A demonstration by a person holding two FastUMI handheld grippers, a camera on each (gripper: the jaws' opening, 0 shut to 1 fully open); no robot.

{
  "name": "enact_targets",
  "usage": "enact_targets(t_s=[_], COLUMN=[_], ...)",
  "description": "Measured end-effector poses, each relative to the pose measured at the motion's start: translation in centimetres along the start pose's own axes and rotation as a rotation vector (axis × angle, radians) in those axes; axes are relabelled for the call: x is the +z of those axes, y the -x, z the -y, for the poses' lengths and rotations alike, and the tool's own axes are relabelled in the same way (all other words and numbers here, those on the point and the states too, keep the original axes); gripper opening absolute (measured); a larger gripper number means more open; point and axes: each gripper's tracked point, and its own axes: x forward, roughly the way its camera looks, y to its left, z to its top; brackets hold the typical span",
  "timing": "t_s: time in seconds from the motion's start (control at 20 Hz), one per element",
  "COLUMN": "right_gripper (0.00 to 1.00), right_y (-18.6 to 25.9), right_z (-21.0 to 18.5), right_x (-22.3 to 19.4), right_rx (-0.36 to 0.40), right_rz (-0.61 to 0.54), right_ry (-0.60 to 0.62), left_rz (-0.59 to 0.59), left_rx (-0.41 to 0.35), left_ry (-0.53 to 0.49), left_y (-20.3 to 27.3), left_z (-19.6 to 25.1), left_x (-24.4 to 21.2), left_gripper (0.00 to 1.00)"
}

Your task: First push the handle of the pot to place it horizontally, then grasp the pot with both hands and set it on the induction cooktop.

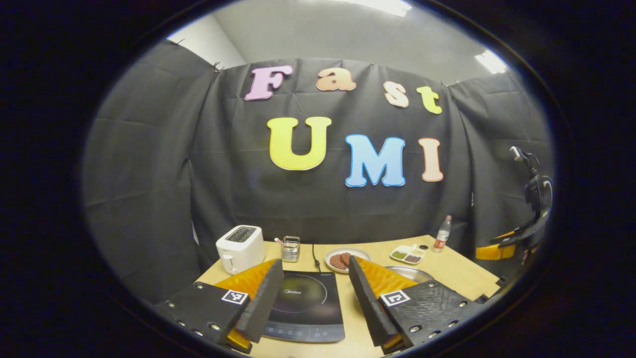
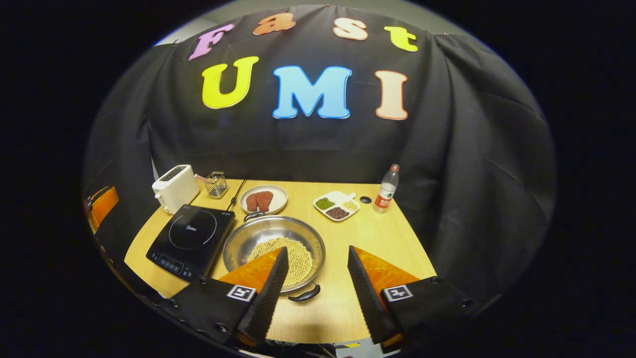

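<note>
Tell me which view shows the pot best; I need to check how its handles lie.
The right gripper view: the whole pot shows from above, beans inside, one handle at the far rim, one at the near rim, beside the induction cooktop. The left gripper view gives just a sliver of its rim behind the left claw's finger.

We see the left gripper (image 1: 315,291) held with fingers apart above the cooktop (image 1: 305,306) near the table's (image 1: 457,271) front edge. A toaster (image 1: 240,247) stands at the back left corner, a bottle (image 1: 441,233) at the back right.
</note>
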Motion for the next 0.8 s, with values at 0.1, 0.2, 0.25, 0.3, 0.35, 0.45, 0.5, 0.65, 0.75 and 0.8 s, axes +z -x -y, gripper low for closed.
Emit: enact_targets(t_s=[0.1,0.2,0.25,0.3,0.35,0.45,0.5,0.65,0.75,0.8], right_gripper=[0.60,0.35,0.22,0.19,0.10,0.04,0.04,0.02,0.02,0.02], right_y=[-0.3,-0.7,-1.0,-1.1,-1.1,-2.0,-1.6,-1.7,-1.8,-1.9], right_z=[-0.9,-1.8,-2.4,-2.6,-3.2,-4.3,-4.8,-6.9,-7.1,-7.4], right_x=[-0.3,-0.9,-1.1,-1.4,-1.6,-2.3,-3.2,-6.1,-7.6,-8.2], right_rx=[0.020,0.028,0.054,0.052,0.074,0.117,0.147,0.241,0.265,0.276], right_rz=[-0.014,-0.030,-0.038,-0.045,-0.044,-0.050,-0.064,-0.163,-0.212,-0.230], right_ry=[0.004,0.028,0.033,0.028,0.025,0.045,0.046,0.027,0.022,0.011], left_rz=[-0.008,-0.011,-0.015,-0.019,-0.020,-0.030,-0.039,-0.064,-0.080,-0.091], left_rx=[0.013,0.026,0.028,0.030,0.029,0.023,0.025,0.024,0.025,0.025], left_ry=[0.010,0.027,0.036,0.041,0.042,0.029,0.022,0.027,0.039,0.043], left_y=[0.4,0.8,1.0,1.2,1.3,1.6,1.6,1.9,2.2,2.3], left_z=[-0.7,-1.2,-1.2,-1.3,-1.3,-1.1,-1.2,-0.9,-0.6,-0.5], left_x=[-0.4,-0.5,-0.9,-1.0,-1.3,-1.9,-2.3,-3.6,-4.4,-4.8], left_gripper=[0.76,0.76,0.76,0.76,0.76,0.81,0.81,0.81,0.81,0.81])
